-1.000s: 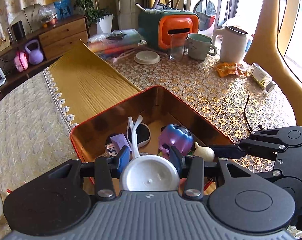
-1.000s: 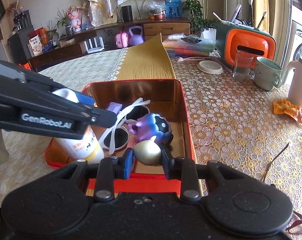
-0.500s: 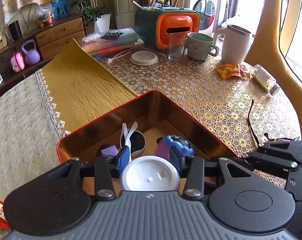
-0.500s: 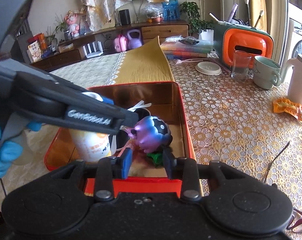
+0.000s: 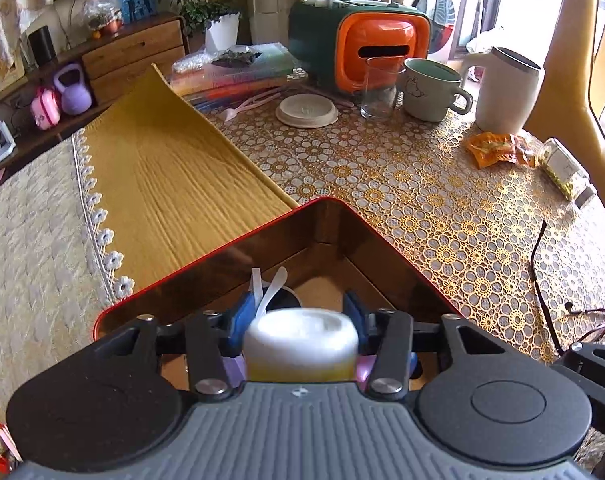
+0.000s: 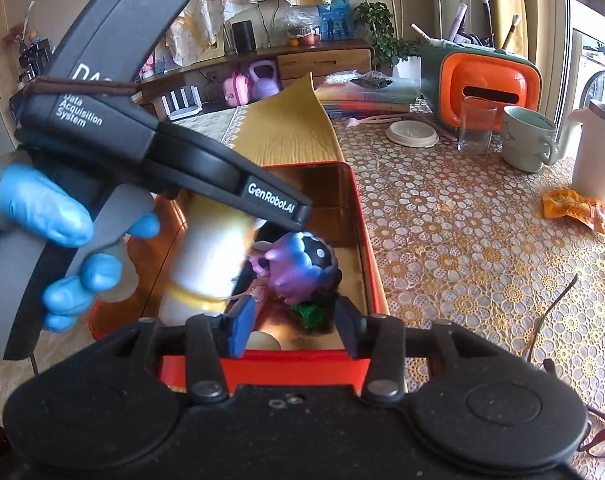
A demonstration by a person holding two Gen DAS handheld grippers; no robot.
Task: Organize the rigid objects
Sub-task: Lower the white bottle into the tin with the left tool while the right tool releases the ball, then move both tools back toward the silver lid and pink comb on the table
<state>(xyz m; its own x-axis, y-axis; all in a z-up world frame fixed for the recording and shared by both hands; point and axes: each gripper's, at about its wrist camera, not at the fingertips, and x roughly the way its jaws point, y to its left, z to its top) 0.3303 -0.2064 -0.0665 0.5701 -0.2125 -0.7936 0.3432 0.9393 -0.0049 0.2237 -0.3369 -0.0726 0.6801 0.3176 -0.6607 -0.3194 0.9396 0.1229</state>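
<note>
A red tin box (image 5: 326,206) (image 6: 356,216) with a gold inside stands on the table. My left gripper (image 5: 300,316) is shut on a white bottle (image 5: 300,340) with a yellow ring and holds it tilted over the box; the bottle also shows in the right wrist view (image 6: 212,256). My right gripper (image 6: 294,320) is open and empty at the box's near rim. In the box lie a purple toy (image 6: 302,264), white sunglasses (image 5: 268,286), a green piece (image 6: 308,314) and a cream egg-shaped object (image 6: 264,340).
On the lace cloth stand an orange-green case (image 5: 358,50), a glass (image 5: 378,90), a mug (image 5: 432,90), a white jug (image 5: 506,90), a round lid (image 5: 306,110), a snack packet (image 5: 496,148), a jar (image 5: 566,168) and black glasses (image 5: 542,272). A yellow runner (image 5: 170,184) lies left.
My right gripper has opened and let go of the cream egg-shaped object, which now lies in the box. My left gripper has lifted and tilted the white bottle over the box.
</note>
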